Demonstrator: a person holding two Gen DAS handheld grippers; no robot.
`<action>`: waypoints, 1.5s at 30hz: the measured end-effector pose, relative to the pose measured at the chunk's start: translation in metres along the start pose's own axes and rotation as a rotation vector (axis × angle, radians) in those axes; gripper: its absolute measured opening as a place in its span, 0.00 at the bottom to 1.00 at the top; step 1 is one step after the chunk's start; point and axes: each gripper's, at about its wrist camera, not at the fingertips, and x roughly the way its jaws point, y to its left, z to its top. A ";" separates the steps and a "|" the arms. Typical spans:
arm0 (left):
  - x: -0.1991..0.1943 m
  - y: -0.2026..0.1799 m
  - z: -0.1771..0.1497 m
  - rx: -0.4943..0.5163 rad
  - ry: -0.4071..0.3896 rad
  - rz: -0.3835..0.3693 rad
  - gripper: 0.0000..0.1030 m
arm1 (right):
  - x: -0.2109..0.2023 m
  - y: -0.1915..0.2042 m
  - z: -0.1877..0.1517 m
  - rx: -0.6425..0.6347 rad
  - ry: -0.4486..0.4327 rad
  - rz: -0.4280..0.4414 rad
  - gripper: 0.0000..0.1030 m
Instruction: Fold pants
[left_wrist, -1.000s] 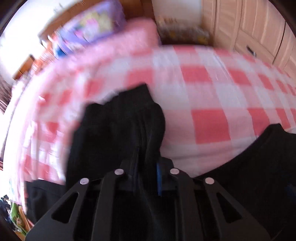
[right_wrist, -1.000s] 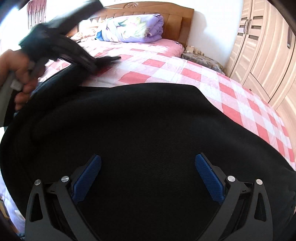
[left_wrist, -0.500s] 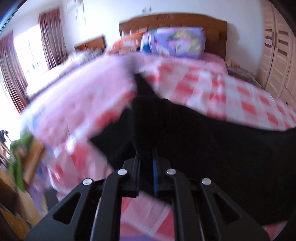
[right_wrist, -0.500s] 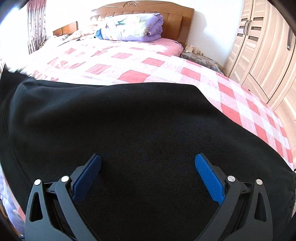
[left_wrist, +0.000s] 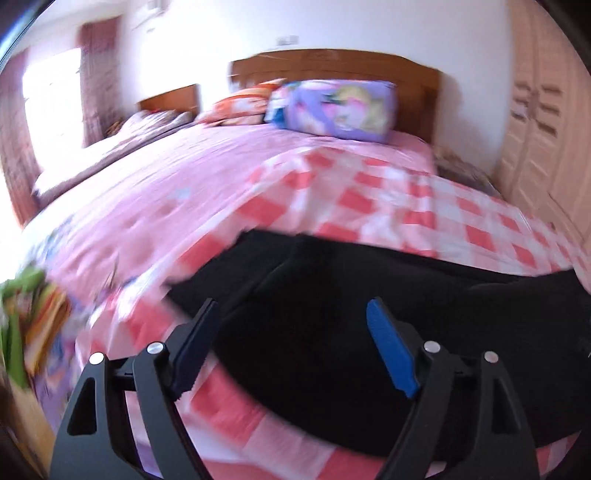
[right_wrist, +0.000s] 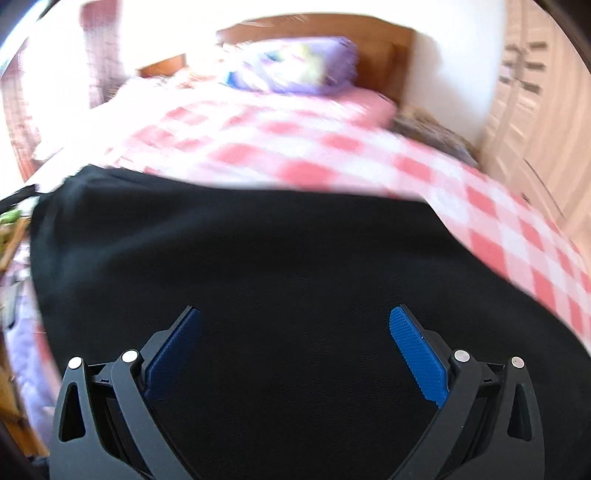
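Observation:
Black pants (left_wrist: 369, 306) lie on the pink checked bed sheet (left_wrist: 369, 192) near the bed's front edge. In the left wrist view my left gripper (left_wrist: 291, 310) is open and empty, its blue pads just above the left part of the pants. In the right wrist view the pants (right_wrist: 277, 266) fill most of the frame as a broad flat black panel. My right gripper (right_wrist: 293, 317) is open and empty, hovering close over the cloth. Both views are blurred by motion.
A purple folded quilt (left_wrist: 332, 109) and an orange pillow (left_wrist: 243, 107) lie by the wooden headboard (left_wrist: 332, 66). A cream wardrobe (left_wrist: 543, 129) stands at the right. Colourful clutter (left_wrist: 26, 325) sits beside the bed at the left.
My left gripper was shut on a fold of the pants and carried it leftward; it has let go and now stands open. My right gripper stayed open and shifted slightly over the pants.

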 end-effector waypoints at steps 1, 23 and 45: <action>0.004 -0.012 0.008 0.046 0.001 -0.015 0.79 | -0.002 0.005 0.006 -0.030 -0.017 0.008 0.95; 0.068 -0.062 -0.008 0.100 0.059 -0.231 0.91 | 0.091 0.102 0.077 -0.385 0.051 0.302 0.40; 0.090 -0.119 0.043 0.893 0.258 -0.484 0.85 | 0.059 0.068 0.091 -0.352 -0.043 0.311 0.95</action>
